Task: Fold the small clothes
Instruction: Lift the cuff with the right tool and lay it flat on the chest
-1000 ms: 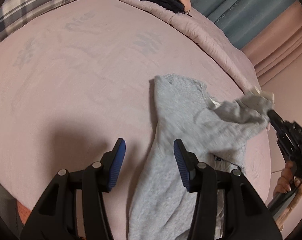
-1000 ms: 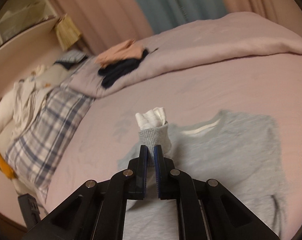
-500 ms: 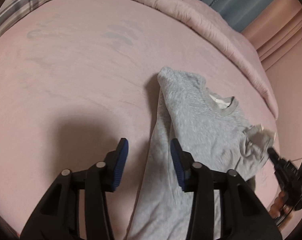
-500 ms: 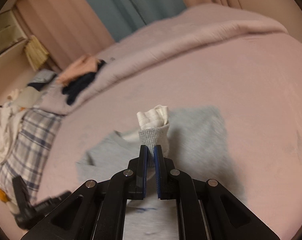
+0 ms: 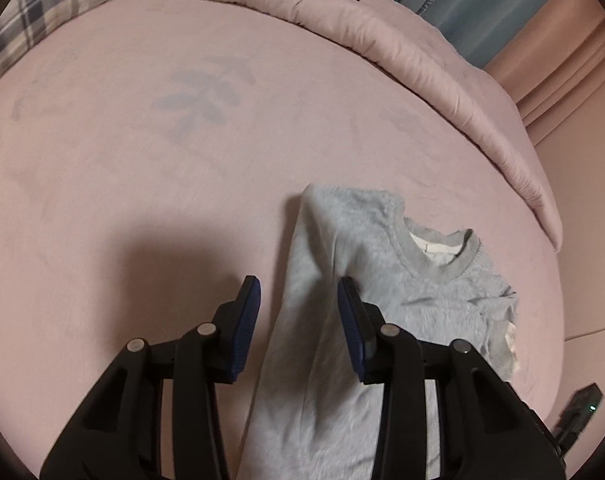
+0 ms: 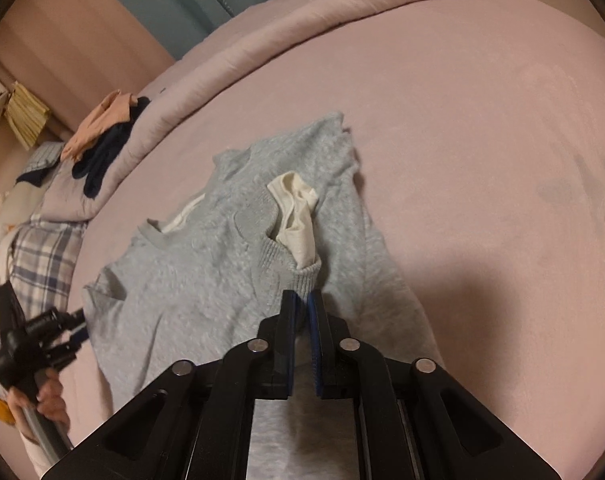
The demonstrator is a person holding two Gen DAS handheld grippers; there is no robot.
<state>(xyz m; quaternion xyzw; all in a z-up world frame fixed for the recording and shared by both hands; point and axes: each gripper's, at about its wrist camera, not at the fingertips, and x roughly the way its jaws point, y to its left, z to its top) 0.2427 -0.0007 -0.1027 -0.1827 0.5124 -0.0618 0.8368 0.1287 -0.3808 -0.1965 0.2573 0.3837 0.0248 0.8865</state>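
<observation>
A small grey sweater lies on the pink bed cover, neckline toward the far side. My left gripper hovers over the sweater's folded left edge. Its jaws are closing with that edge between them, and the pads are clear of the cloth. My right gripper is shut on the ribbed sleeve cuff, with the sleeve drawn across the sweater's body. A white inner cuff sticks out of the sleeve. In the right wrist view the left gripper shows at the sweater's far side, held by a hand.
A rolled pink duvet runs along the far side of the bed, with dark and peach clothes piled on it. A plaid pillow lies at the head. Curtains hang behind. The bed's edge falls away at right.
The right gripper has brought the cuff down and across, so the sleeve now lies over the sweater's body. The left gripper slid along the sweater's edge toward the shoulder and its jaws narrowed.
</observation>
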